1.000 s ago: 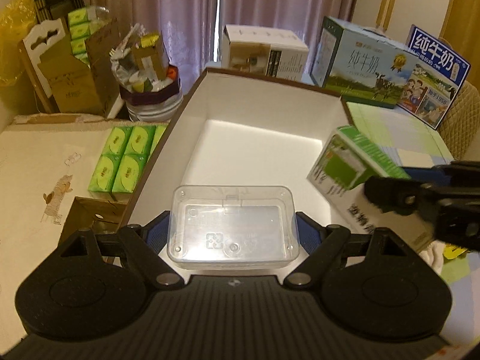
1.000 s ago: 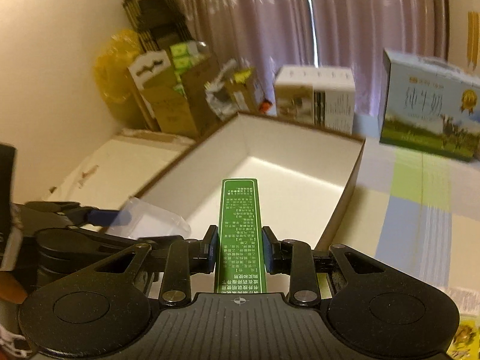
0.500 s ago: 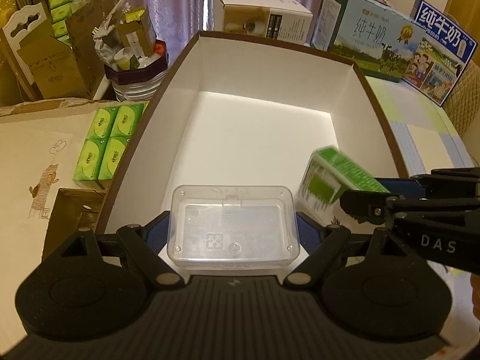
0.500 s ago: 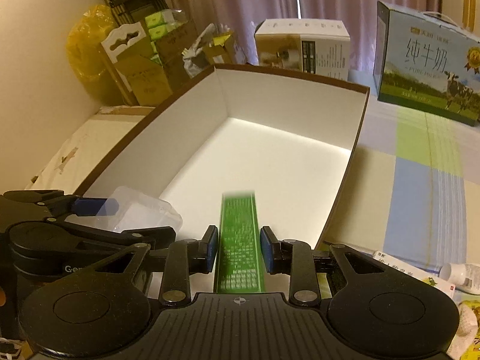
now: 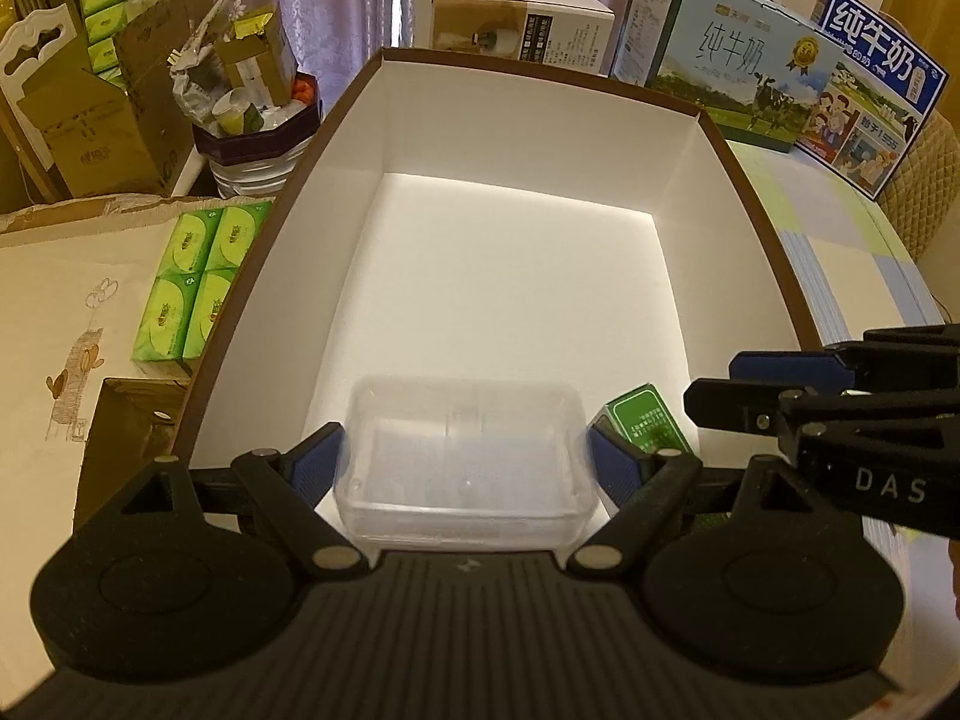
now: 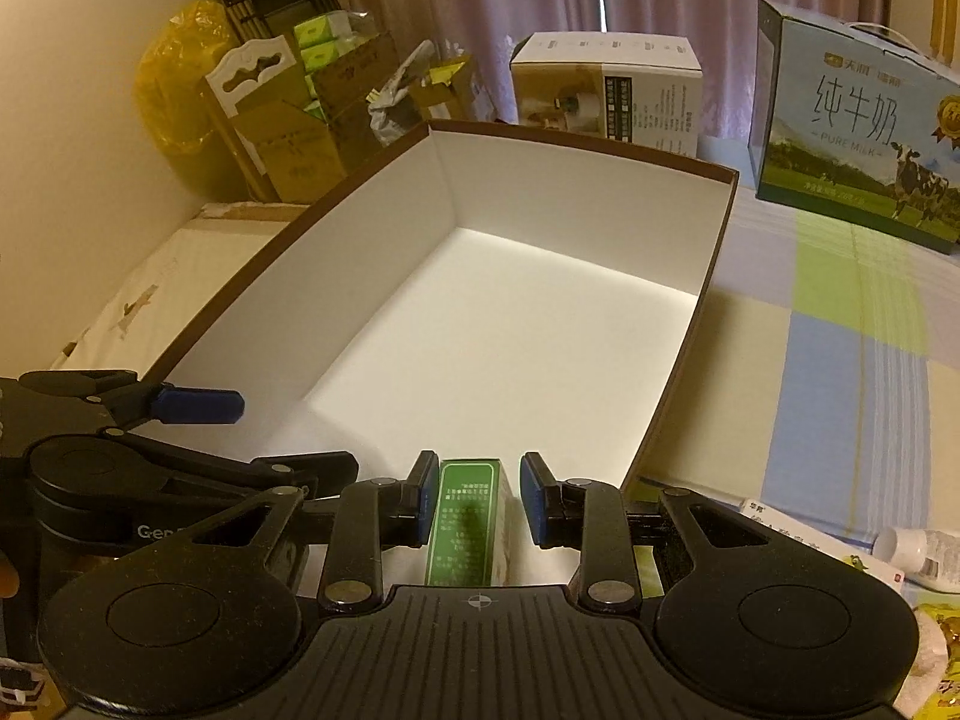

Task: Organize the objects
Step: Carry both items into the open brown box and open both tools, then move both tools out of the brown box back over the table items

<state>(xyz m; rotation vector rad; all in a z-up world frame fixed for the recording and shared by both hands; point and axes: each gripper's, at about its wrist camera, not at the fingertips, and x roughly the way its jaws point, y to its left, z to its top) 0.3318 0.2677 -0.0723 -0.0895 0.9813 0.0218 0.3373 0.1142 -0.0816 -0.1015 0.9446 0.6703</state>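
Note:
A large white box with a brown rim (image 5: 744, 192) lies open in front of me; it also shows in the right wrist view (image 6: 714, 252). My left gripper (image 5: 465, 459) is shut on a clear plastic container (image 5: 465, 468) at the box's near end. My right gripper (image 6: 474, 498) is open, its pads apart on either side of a small green carton (image 6: 465, 525). The green carton (image 5: 645, 423) stands inside the box at its near right corner, right of the clear container. The right gripper (image 5: 720, 387) reaches in from the right in the left wrist view.
Green tissue packs (image 5: 192, 282) lie left of the box. Milk cartons (image 5: 732, 60) and a white box (image 5: 510, 18) stand behind it. A bin of rubbish (image 5: 252, 114) and cardboard boxes (image 5: 90, 102) stand at the back left. A bottle (image 6: 924, 552) lies at the right.
Both grippers lowered into the box's near end. The right gripper opened and let go of the green carton, which now stands in the box. The left gripper still holds the clear container.

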